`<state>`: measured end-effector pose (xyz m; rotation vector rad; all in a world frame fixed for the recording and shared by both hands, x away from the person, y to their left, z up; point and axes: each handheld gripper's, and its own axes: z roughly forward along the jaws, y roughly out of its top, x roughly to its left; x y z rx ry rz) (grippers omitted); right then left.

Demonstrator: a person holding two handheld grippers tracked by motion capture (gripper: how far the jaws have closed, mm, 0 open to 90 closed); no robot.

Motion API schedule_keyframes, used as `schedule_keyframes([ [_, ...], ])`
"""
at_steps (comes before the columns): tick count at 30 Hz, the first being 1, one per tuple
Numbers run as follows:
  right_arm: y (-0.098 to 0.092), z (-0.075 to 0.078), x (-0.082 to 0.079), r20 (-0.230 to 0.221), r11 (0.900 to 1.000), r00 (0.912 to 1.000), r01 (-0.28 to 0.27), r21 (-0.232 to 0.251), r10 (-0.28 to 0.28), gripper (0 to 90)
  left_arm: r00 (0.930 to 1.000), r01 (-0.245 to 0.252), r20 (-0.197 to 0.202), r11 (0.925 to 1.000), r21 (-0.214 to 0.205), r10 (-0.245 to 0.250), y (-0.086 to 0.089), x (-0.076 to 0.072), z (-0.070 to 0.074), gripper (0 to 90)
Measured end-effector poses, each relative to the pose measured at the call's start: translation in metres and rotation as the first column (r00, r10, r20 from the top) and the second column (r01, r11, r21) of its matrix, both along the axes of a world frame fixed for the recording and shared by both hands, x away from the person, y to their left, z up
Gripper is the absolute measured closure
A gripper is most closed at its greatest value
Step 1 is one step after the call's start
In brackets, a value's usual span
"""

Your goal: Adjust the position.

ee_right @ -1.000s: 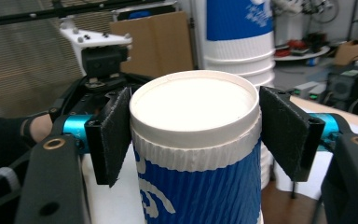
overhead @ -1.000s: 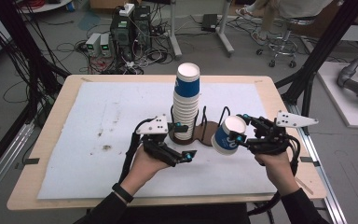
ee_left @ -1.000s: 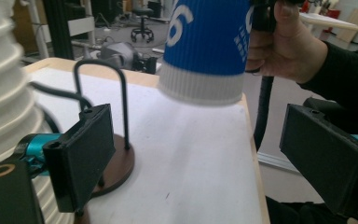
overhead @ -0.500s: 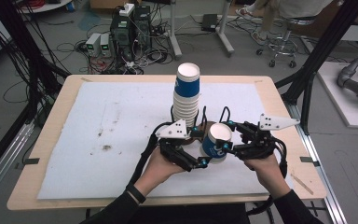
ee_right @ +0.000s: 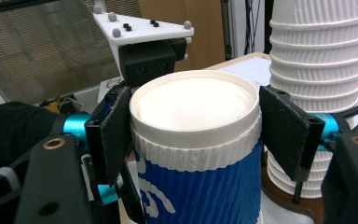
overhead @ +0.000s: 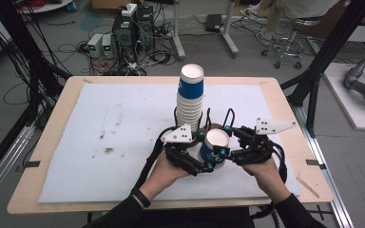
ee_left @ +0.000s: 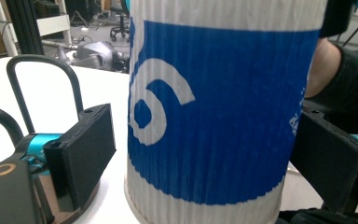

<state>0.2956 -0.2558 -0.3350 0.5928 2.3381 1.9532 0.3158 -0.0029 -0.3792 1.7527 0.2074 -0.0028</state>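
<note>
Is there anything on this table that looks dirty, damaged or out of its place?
The white mat carries dark stains on its left part, with fainter streaks above them. The tall stack of cups stands upright in its holder, and the single blue cup between the two tools looks undamaged. Nothing has spilled.

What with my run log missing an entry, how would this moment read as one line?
right hand-held gripper: shut on cup | left hand-held gripper: open around cup | cup: upturned, near stack
</note>
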Motion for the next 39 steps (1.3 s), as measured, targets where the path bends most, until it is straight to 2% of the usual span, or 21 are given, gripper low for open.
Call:
schedule_keyframes([
  [3, 0.003, -0.001, 0.001, 0.006, 1.0000, 1.0000, 0.000, -0.004, 0.000, 29.7, 1.0000, 0.002, 0.000, 1.0000, 0.000, -0.002, 0.000, 0.000, -0.001, 12.6],
  [6, 0.005, -0.002, 0.001, -0.002, 1.0000, 1.0000, 0.000, 0.007, 0.000, 29.7, 0.9999, 0.001, 0.014, 0.9998, 0.021, -0.001, 0.000, -0.001, -0.003, 13.1],
  [14, 0.005, -0.003, 0.002, -0.012, 0.9998, 0.9999, 0.002, 0.019, -0.002, 29.8, 1.0000, 0.000, 0.003, 0.9990, 0.045, 0.000, -0.001, -0.001, -0.008, 13.9],
  [27, 0.003, -0.002, 0.004, -0.012, 0.9998, 0.9999, -0.009, 0.018, 0.009, 27.6, 0.9997, 0.007, 0.023, 0.9990, 0.044, -0.008, 0.002, 0.000, -0.006, 19.3],
  [30, 0.001, 0.002, 0.005, -0.010, 1.0000, 1.0000, 0.001, 0.004, -0.001, 21.9, 0.9996, 0.015, 0.021, 0.9985, 0.052, -0.016, 0.004, 0.001, -0.006, 19.7],
  [33, -0.001, 0.007, 0.005, -0.007, 0.9998, 1.0000, -0.002, -0.019, 0.002, 21.0, 0.9995, 0.018, 0.023, 0.9976, 0.067, -0.020, 0.005, 0.001, -0.005, 20.0],
  [36, -0.004, 0.014, 0.006, -0.018, 0.9988, 0.9996, -0.021, -0.044, 0.020, 19.7, 0.9993, 0.021, 0.029, 0.9943, 0.105, -0.024, 0.007, 0.001, -0.003, 20.3],
  [39, -0.003, 0.020, 0.007, -0.027, 0.9935, 0.9987, -0.046, -0.104, 0.044, 19.3, 0.9995, 0.024, 0.020, 0.9905, 0.136, -0.026, 0.008, 0.002, -0.001, 20.9],
])
